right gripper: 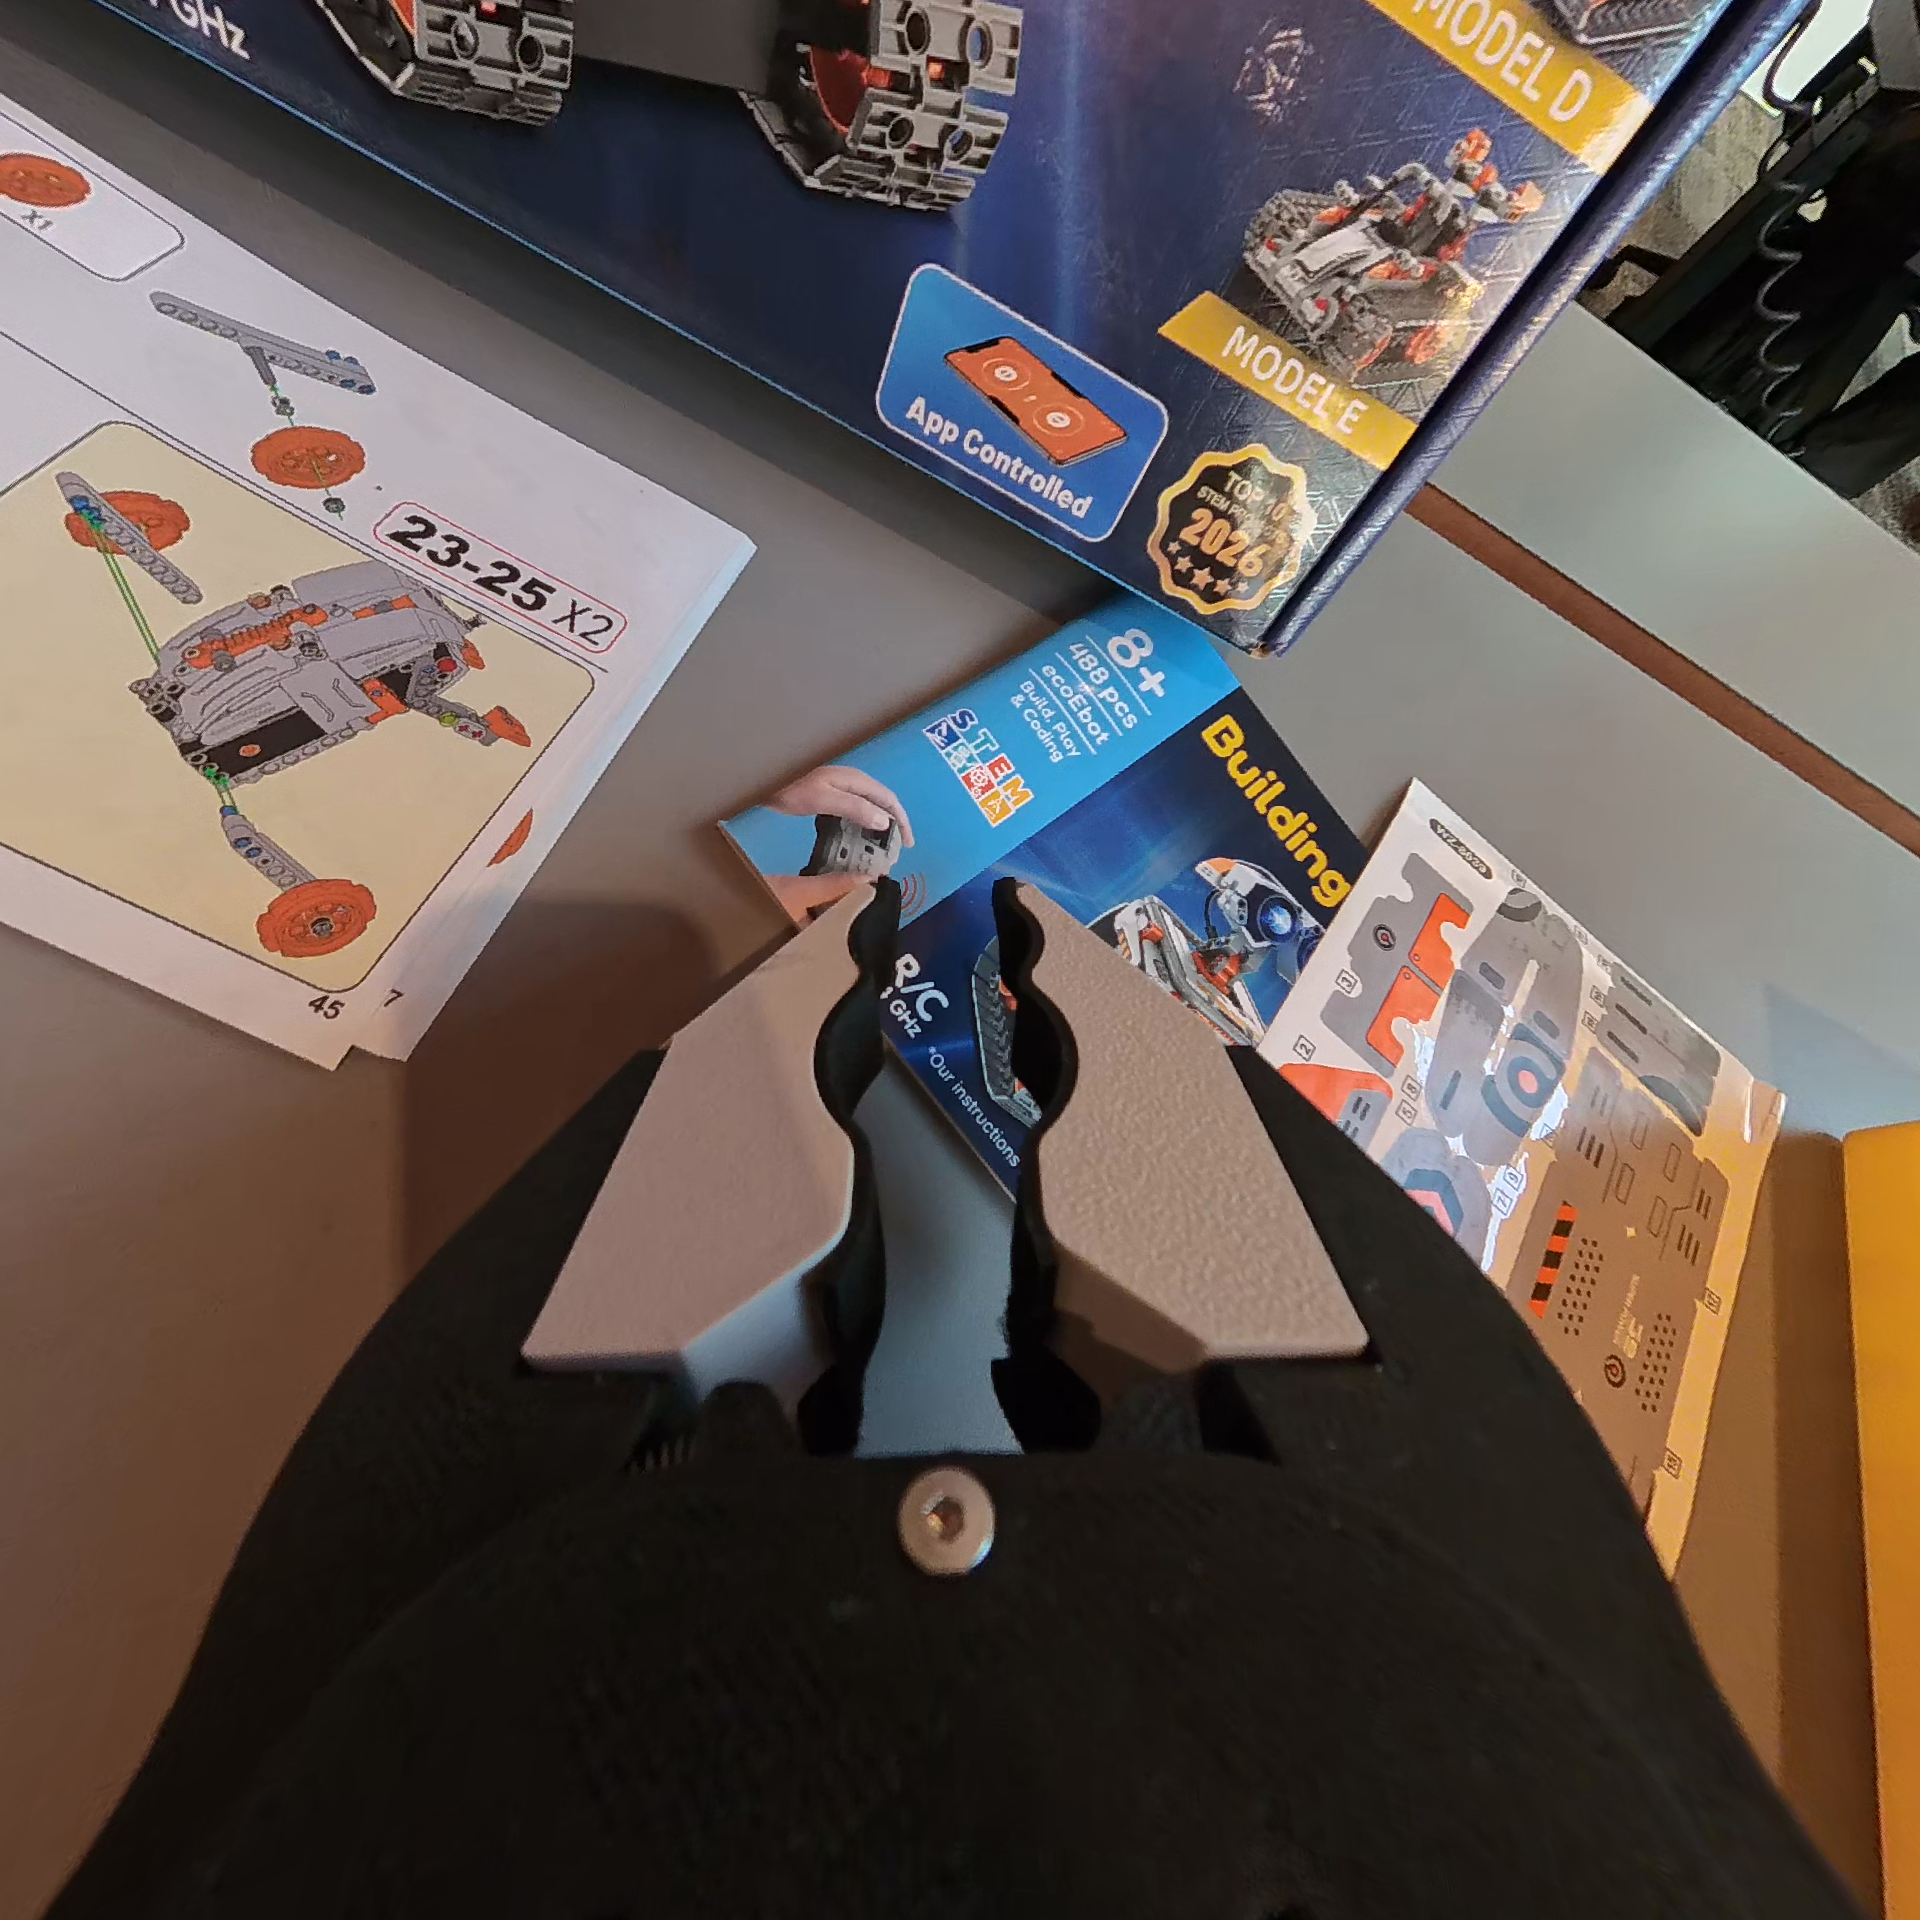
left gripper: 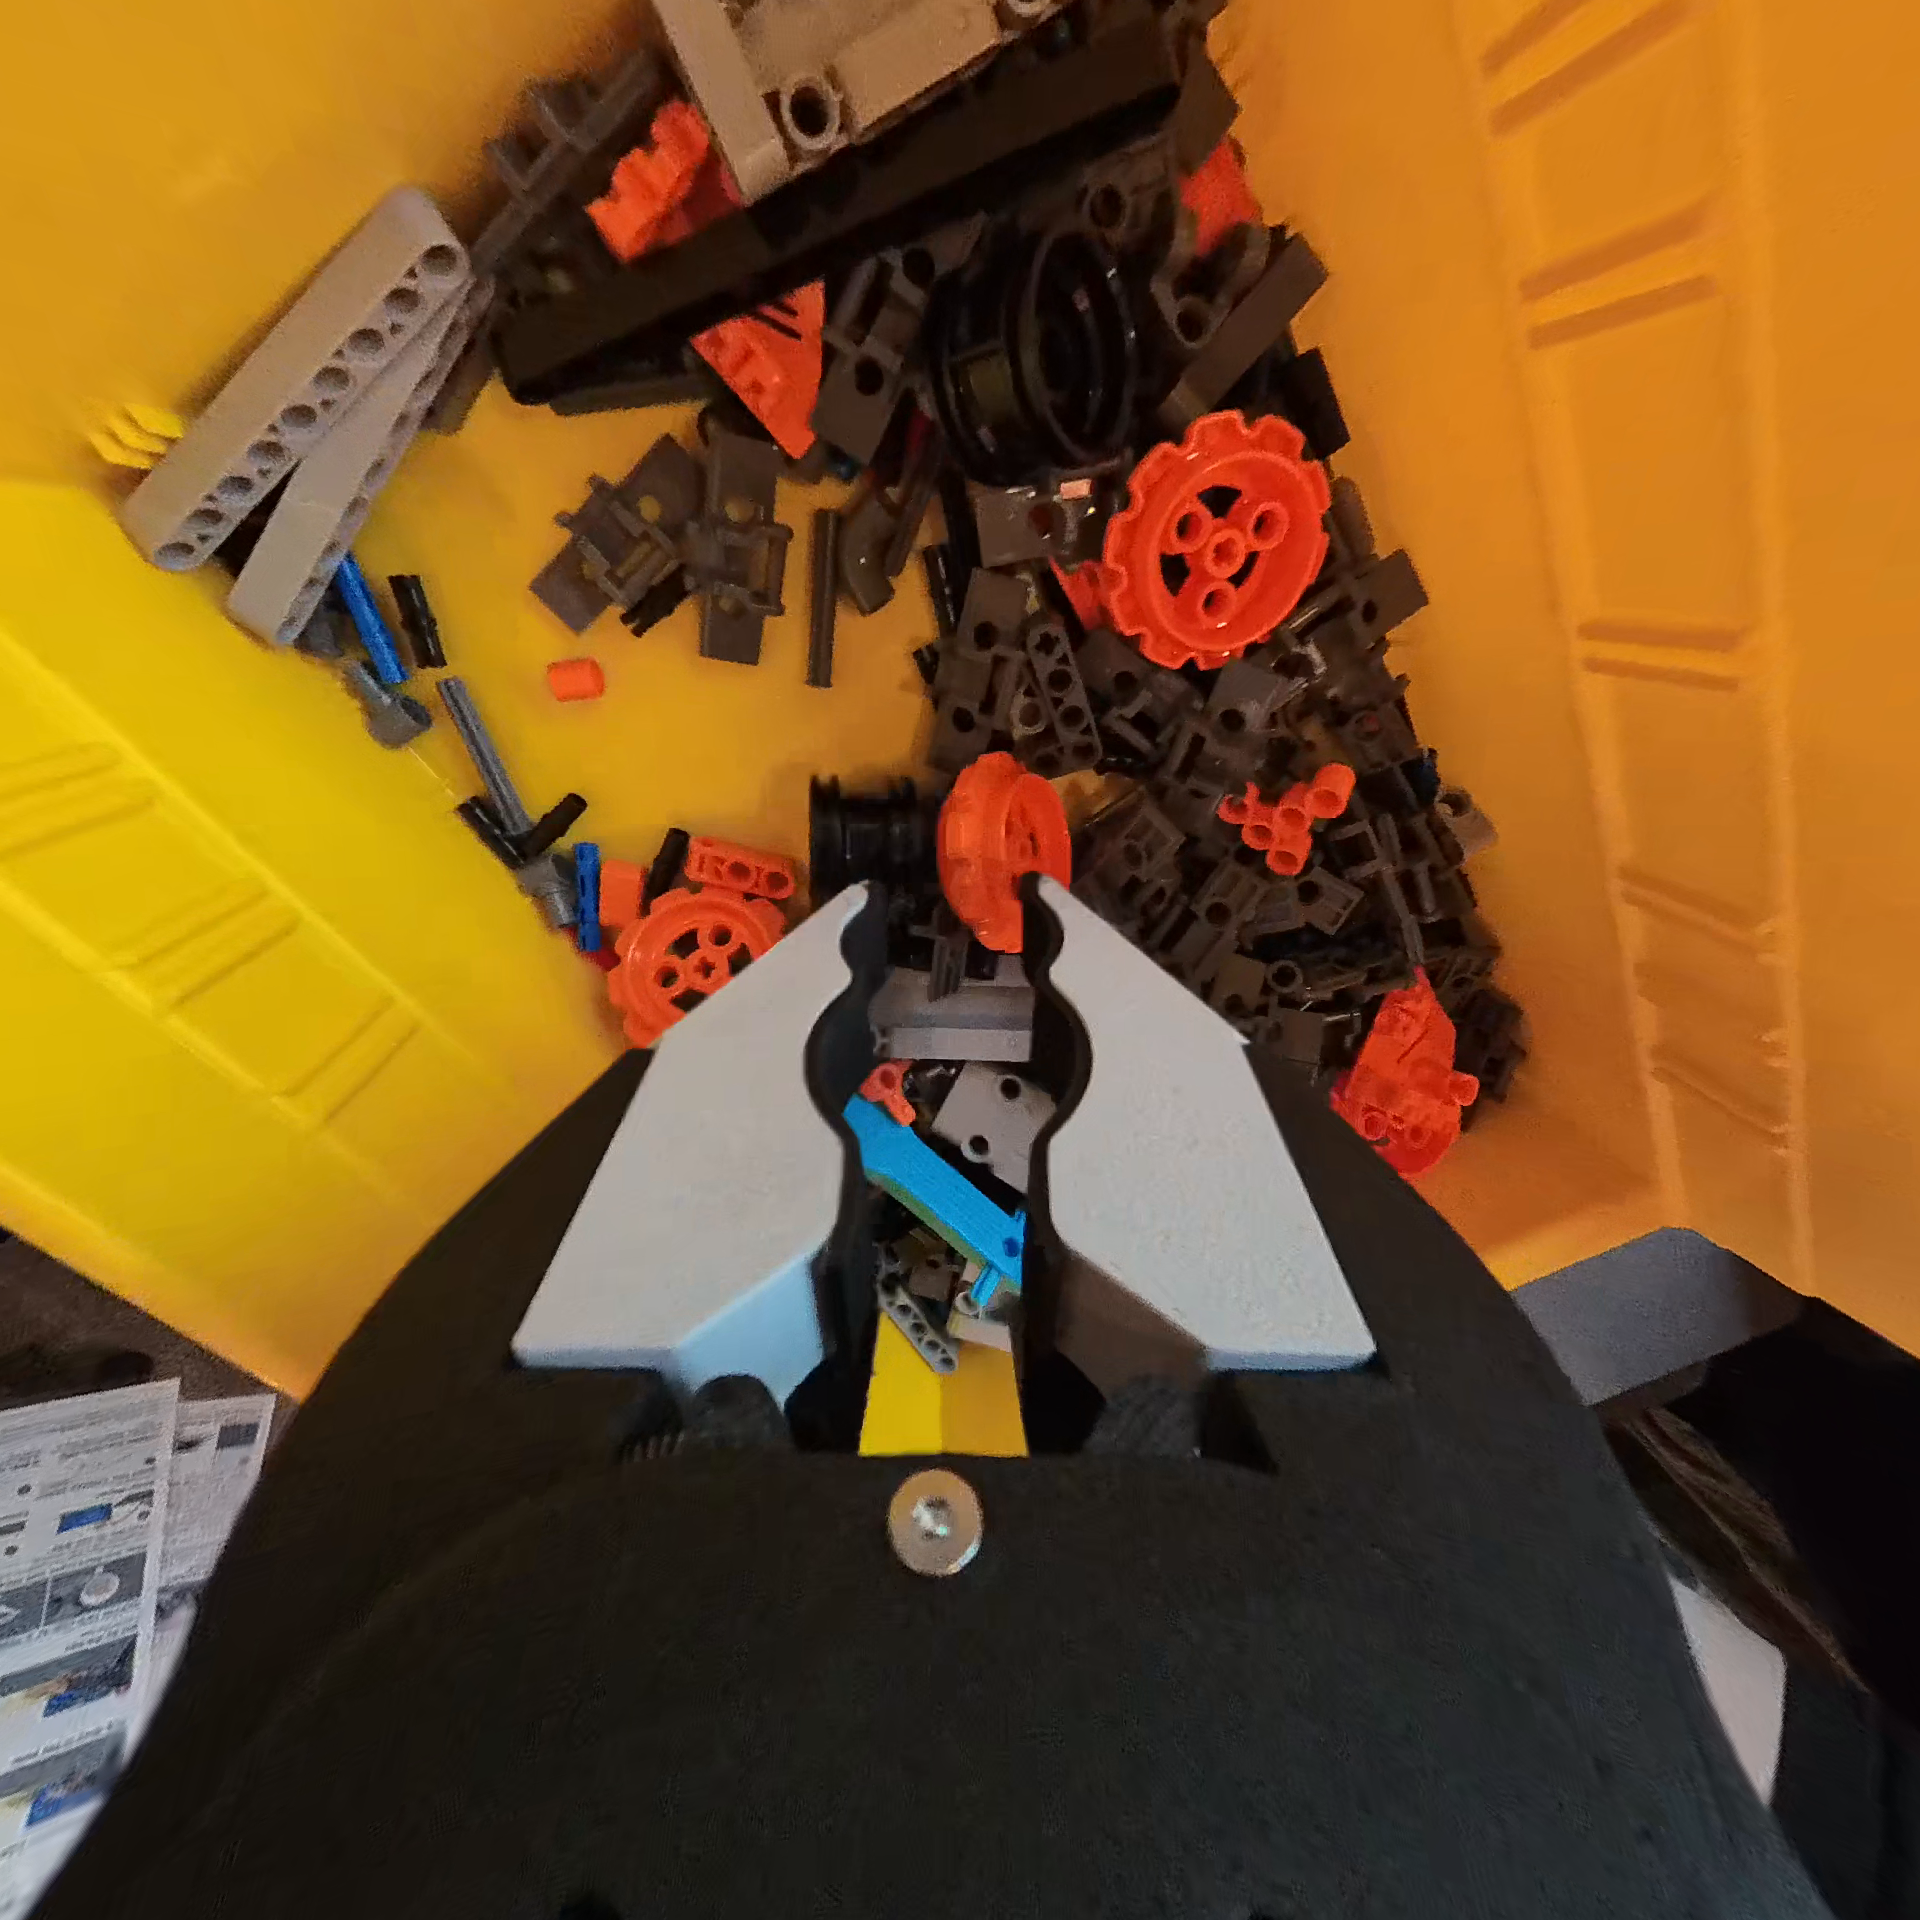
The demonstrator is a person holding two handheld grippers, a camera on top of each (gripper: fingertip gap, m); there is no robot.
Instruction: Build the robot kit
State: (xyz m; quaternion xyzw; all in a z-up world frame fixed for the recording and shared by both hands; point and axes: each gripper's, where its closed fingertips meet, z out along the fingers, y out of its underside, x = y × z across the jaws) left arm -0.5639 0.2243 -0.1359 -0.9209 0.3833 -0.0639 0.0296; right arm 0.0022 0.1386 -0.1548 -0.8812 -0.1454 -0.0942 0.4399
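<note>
My left gripper (left gripper: 951,885) is open and reaches down into a yellow bin (left gripper: 260,935) of loose building parts. An orange wheel (left gripper: 997,842) stands on edge just ahead of the tips and against the right finger; a gap shows between it and the left finger. A black hub (left gripper: 868,831) lies beside it, and a blue part (left gripper: 925,1174) and grey pieces show between the jaws. My right gripper (right gripper: 945,888) is open and empty, with its tips over a blue booklet (right gripper: 1091,790) on the grey table (right gripper: 208,1247).
The bin also holds two orange toothed wheels (left gripper: 1216,540) (left gripper: 681,961), grey holed beams (left gripper: 301,384), a grey block (left gripper: 831,73) and many dark small parts. On the table lie an open instruction sheet (right gripper: 312,623), a blue box (right gripper: 1039,260) and a sticker sheet (right gripper: 1507,1091). The bin's edge (right gripper: 1886,1455) is at right. The gap from one gripper's tips to the other's is roughly 60 centimeters.
</note>
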